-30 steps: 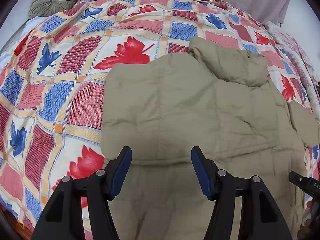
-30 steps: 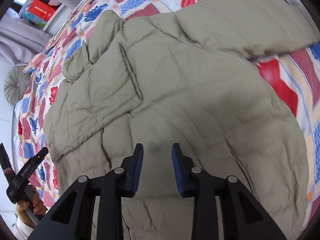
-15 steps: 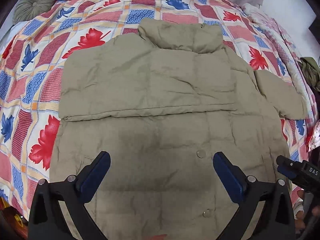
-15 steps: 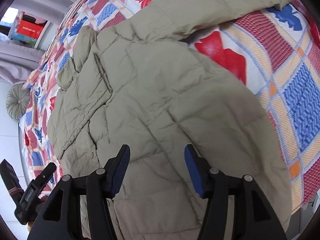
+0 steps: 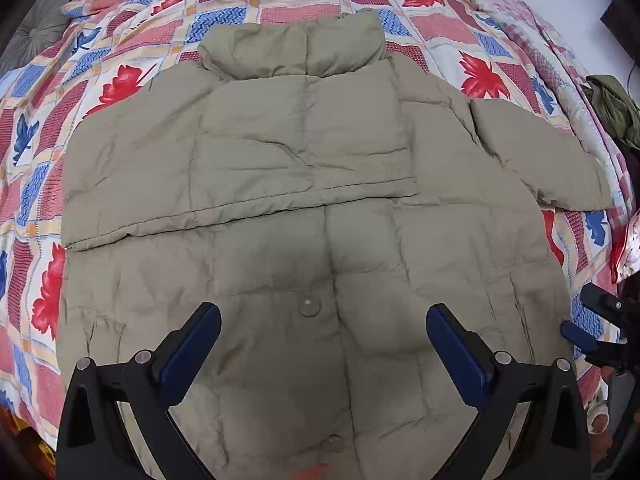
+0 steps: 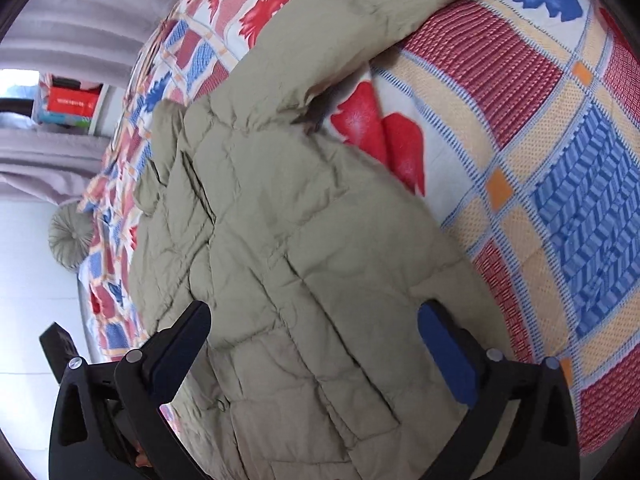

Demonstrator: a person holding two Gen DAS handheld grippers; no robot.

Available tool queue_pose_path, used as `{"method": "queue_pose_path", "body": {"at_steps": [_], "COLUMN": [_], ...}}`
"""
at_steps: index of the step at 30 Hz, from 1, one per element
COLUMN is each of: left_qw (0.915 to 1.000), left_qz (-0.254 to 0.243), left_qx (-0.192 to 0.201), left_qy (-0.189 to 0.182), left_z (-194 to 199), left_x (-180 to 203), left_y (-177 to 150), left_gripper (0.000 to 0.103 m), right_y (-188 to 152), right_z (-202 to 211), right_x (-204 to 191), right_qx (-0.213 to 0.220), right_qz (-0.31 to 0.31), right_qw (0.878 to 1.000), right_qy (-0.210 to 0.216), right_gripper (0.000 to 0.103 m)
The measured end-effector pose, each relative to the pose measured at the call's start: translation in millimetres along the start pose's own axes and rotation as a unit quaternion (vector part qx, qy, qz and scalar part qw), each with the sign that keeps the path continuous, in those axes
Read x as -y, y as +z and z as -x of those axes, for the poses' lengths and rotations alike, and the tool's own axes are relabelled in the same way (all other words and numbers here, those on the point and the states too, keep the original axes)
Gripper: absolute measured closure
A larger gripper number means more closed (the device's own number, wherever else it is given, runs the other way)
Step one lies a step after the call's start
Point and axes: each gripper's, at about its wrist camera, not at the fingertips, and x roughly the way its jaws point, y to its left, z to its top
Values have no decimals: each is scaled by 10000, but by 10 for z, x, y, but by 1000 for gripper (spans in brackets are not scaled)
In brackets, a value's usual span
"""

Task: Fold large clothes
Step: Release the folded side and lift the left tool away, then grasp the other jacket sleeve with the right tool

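A large khaki padded jacket (image 5: 304, 216) lies flat on the bed, collar at the far end. Its left sleeve is folded across the chest; its right sleeve (image 5: 540, 160) sticks out to the right. My left gripper (image 5: 322, 332) is open and empty, above the jacket's lower front near a snap button (image 5: 310, 306). My right gripper (image 6: 314, 332) is open and empty, above the jacket's right hem side (image 6: 304, 264). The right gripper also shows at the right edge of the left wrist view (image 5: 592, 328).
The bed has a patchwork quilt (image 5: 420, 4) with red and blue leaves. A round grey cushion (image 6: 68, 236) sits at the head of the bed. Dark green clothing (image 5: 616, 112) lies at the bed's right side. A shelf with a red box (image 6: 72, 102) stands beyond.
Both grippers have opened wide and drawn back toward the jacket's hem. The left sleeve stays folded across the chest.
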Motion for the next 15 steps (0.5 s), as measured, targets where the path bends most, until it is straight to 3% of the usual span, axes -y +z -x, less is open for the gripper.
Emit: {"method": "queue_pose_path", "body": {"at_steps": [7,15], "left_qw": [10000,9995], "left_qz": [-33,217], "left_qx": [-71,-226], "left_qy": [42,-9], "left_z": [-110,-236], "left_x": [248,344], "left_y": [109,144], "left_gripper": [0,0], "right_y": [385,1075], "right_z": [209,509], "right_x": [255,719], "right_qx": [397,1018], "right_qz": [-163,-516], "right_qw": [9991,9934], "right_qy": [-77,-145], "right_gripper": [0,0]}}
